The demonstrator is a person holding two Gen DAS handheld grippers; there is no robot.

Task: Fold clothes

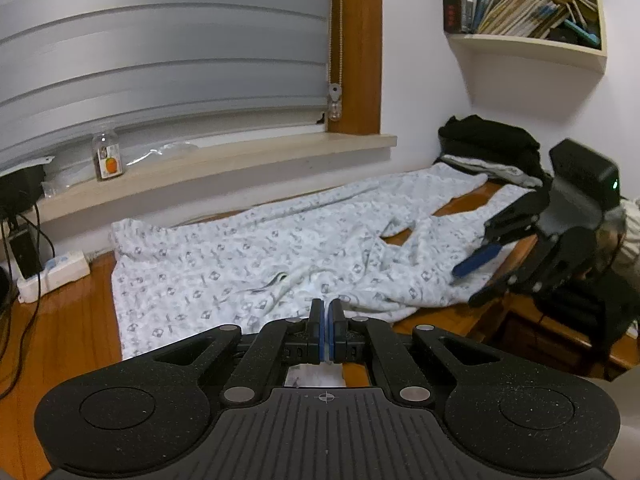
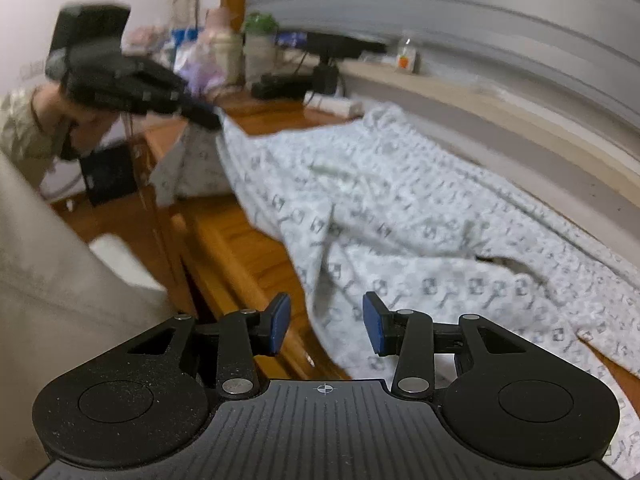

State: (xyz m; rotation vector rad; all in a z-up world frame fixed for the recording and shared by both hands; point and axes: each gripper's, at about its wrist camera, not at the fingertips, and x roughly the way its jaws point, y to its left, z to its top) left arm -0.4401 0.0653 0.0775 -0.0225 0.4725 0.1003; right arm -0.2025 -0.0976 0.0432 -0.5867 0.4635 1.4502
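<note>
Only jar [image 1: 108, 155] label legible — orange picture, no words

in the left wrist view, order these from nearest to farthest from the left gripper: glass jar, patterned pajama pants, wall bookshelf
1. patterned pajama pants: spread on the wooden surface straight ahead of the left gripper, reaching its fingertips.
2. glass jar: on the window sill, far left.
3. wall bookshelf: high on the wall, upper right.

Right gripper [image 2: 326, 326] hangs with jaws parted over the patterned pale garment [image 2: 400, 216] spread across the wooden desk [image 2: 240, 256], nothing pinched between its blue pads [image 2: 374, 326], while the left gripper [image 2: 200, 114] at far left meets the cloth's far edge.
</note>
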